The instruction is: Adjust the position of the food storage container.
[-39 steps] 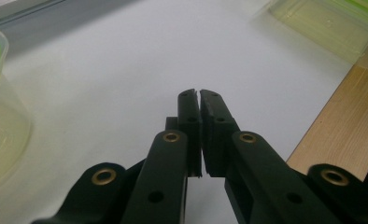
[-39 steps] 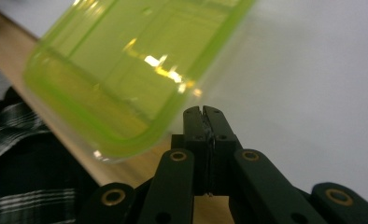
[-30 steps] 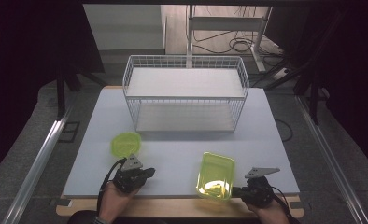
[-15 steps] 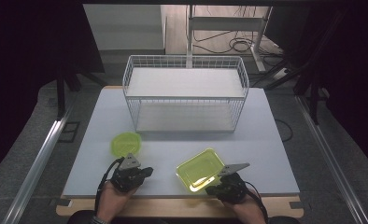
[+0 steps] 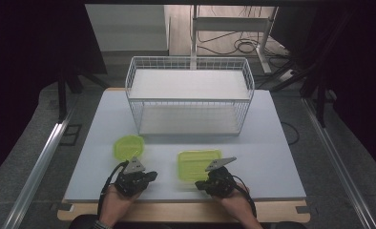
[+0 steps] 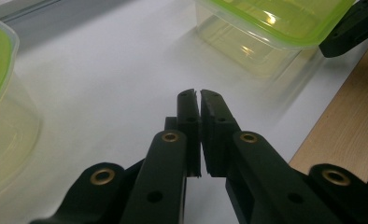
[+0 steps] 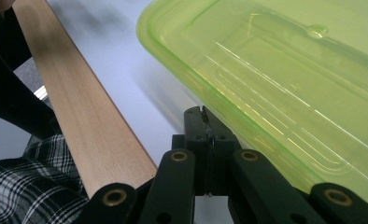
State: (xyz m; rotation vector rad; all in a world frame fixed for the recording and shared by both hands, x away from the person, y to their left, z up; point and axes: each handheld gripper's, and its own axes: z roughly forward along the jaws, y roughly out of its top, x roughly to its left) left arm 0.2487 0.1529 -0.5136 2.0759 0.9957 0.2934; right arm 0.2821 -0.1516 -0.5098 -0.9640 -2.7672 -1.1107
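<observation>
The white wire basket (image 5: 189,97) at the table's far side holds nothing yet, the rectangular green-lidded container (image 5: 198,164) sits near the front edge with the right gripper (image 5: 214,180) pinching its rim (jaws together), the round container (image 5: 128,147) waits untouched beside the closed, empty left gripper (image 5: 141,177).

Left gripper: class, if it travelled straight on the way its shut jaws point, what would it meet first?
Probably bare table: the left gripper aims between the round container and the rectangular container. Depth is unclear; the rectangular one lies closest to that line.
</observation>
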